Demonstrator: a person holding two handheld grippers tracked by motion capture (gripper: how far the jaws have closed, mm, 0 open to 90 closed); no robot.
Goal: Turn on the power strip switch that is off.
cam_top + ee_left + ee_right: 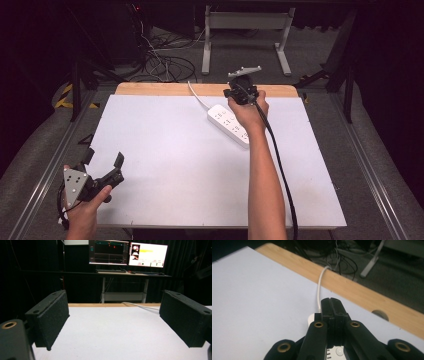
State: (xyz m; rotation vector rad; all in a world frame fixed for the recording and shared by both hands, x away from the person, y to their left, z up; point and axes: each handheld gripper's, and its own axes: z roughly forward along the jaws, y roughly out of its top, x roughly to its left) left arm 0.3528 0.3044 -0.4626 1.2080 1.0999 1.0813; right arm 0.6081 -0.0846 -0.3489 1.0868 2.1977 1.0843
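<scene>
A white power strip (227,125) lies at an angle on the white board (165,165), right of centre toward the back. Its white cable (197,95) runs off over the back edge. My right gripper (235,93) hovers over the strip's far end. In the right gripper view it (331,301) is shut with nothing between the jaws, and the strip (311,319) and cable (320,287) lie just beneath. My left gripper (104,158) rests at the board's near left corner. It (112,322) is wide open and holds nothing, and the cable (142,307) lies far ahead of it.
A strip of bare wooden table (165,89) runs along the back of the board. Behind it are floor cables (165,65) and a white desk frame (245,30). Two lit monitors (127,253) stand on that desk. A cable hole (380,314) sits in the wood.
</scene>
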